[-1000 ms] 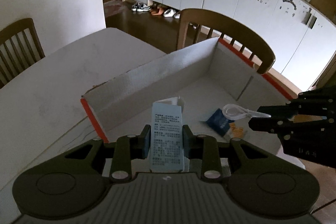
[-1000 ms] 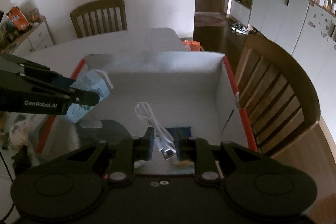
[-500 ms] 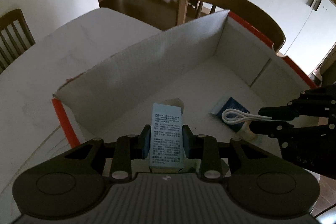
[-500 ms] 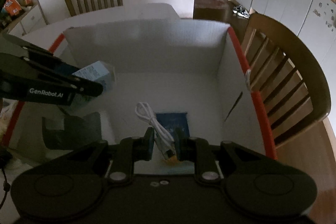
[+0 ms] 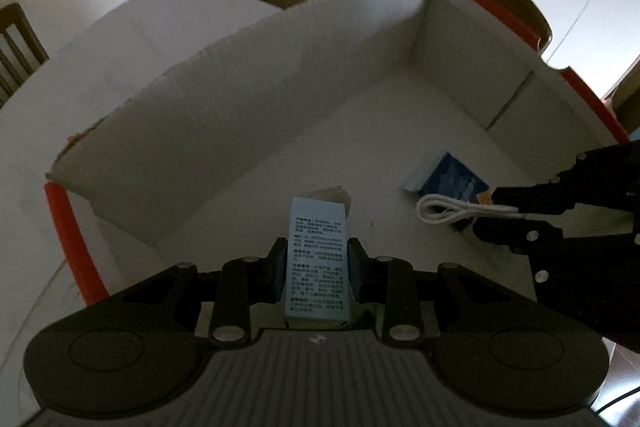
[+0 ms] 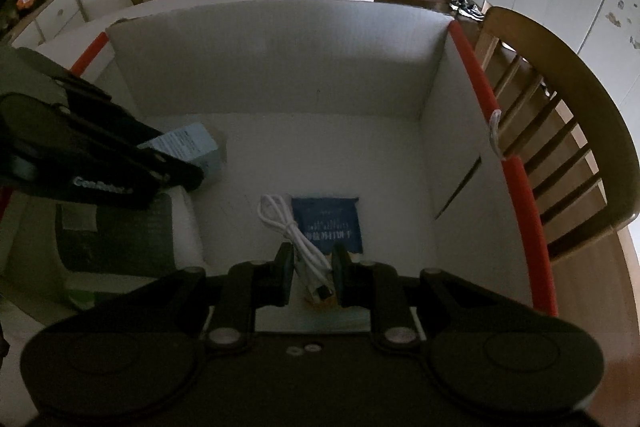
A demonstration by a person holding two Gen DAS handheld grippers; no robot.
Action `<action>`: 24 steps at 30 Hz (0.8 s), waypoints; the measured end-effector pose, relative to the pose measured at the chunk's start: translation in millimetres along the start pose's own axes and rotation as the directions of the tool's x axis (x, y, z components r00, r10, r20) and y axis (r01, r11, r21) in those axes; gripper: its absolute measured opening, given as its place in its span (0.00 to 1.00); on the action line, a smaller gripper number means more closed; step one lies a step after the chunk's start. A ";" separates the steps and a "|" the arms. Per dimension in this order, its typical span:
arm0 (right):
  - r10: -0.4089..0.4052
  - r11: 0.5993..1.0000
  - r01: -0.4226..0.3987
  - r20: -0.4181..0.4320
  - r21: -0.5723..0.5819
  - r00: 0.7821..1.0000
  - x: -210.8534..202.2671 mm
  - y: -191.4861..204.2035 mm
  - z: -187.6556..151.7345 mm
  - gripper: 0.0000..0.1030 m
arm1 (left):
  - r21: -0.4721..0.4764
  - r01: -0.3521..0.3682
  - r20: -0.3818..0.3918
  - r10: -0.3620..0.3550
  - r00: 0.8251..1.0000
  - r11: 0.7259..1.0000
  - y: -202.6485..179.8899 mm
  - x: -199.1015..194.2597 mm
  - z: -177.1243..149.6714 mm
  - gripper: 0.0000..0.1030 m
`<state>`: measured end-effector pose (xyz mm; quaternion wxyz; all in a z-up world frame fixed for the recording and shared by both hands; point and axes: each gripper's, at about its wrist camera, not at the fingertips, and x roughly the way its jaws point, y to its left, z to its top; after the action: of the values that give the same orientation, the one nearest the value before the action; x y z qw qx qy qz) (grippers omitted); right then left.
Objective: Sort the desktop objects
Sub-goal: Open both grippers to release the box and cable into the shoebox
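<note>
My left gripper (image 5: 316, 259) is shut on a pale blue carton (image 5: 317, 259) printed with small text, held low inside a white cardboard box (image 5: 240, 99) with red edges. The same carton (image 6: 188, 147) shows at the left of the right wrist view, under the left gripper's black fingers (image 6: 120, 163). My right gripper (image 6: 311, 269) is shut on a coiled white USB cable (image 6: 292, 231), its plug between the pads. In the left wrist view the cable (image 5: 452, 213) hangs from the right gripper (image 5: 508, 215) just above a dark blue packet (image 5: 452, 181) lying on the box floor.
The box wall (image 6: 272, 63) rises on all sides around both grippers. A dark flat pouch (image 6: 120, 235) lies at the box's left side. Wooden chairs (image 6: 568, 131) stand beside and behind the white table (image 5: 52, 99). A small yellow item (image 6: 320, 301) lies under the right gripper.
Both grippers have sunk into the box and tilted further down, each keeping its hold. The box floor and blue packet now look closer.
</note>
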<state>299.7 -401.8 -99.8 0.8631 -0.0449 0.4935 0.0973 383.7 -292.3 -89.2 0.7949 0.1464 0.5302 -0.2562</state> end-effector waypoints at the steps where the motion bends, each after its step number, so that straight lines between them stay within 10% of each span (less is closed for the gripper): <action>1: 0.001 1.000 -0.001 -0.001 -0.003 1.000 0.4 -0.8 0.1 0.19 | 0.000 -0.002 -0.007 0.002 1.000 1.000 0.4 0.8 0.0 0.29; 10: 0.005 1.000 -0.005 -0.003 -0.001 1.000 -3.2 -2.8 -0.3 0.25 | -0.005 -0.012 -0.043 0.012 0.999 1.000 0.5 0.0 0.0 0.30; 14: 0.010 1.000 -0.010 -0.004 0.006 1.000 -6.2 -3.6 0.1 0.29 | -0.007 0.012 -0.011 -0.012 1.000 1.000 -0.1 -9.2 -3.9 0.53; 24: 0.042 0.999 -0.041 0.048 -0.008 0.998 -33.7 -4.8 -0.9 0.38 | -0.042 0.041 0.082 -0.038 0.996 0.998 4.8 -49.5 -13.1 0.54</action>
<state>283.3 -410.9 -71.4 0.8724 -0.0355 0.4730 0.1181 361.2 -269.3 -49.2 0.8136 0.1078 0.5057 -0.2659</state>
